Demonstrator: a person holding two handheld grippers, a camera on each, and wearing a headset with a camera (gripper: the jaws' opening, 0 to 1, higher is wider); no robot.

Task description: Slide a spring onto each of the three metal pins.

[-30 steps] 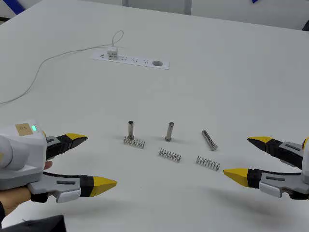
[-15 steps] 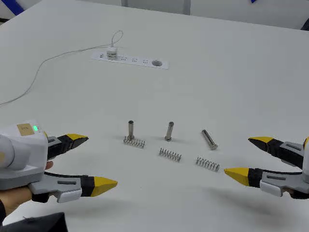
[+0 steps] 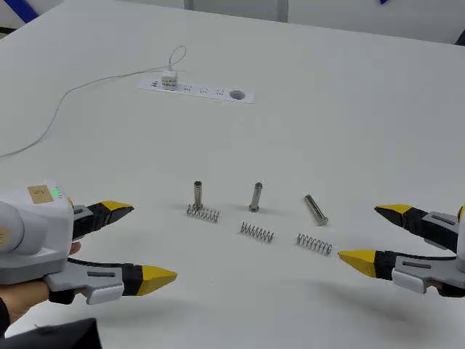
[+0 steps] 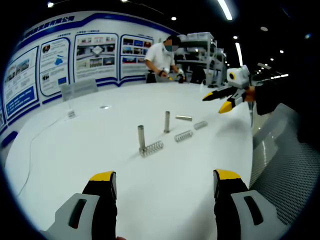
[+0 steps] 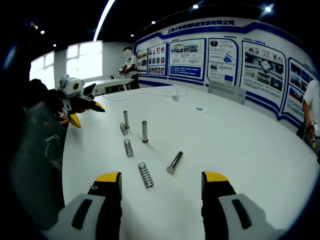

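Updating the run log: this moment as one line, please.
left gripper open, empty | right gripper open, empty | left pin, middle pin upright | right pin lying flat | three springs loose on table, none threaded

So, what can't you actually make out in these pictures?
Head view: right hand-held gripper, body cut off by the right edge.
Head view: cable runs off the left edge; far end unseen.
Right gripper view: wall posters, lettering too small to read.

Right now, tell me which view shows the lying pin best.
The right gripper view: the lying pin lies close ahead, its full length clear. The head view shows it smaller; the left gripper view, tiny and far.
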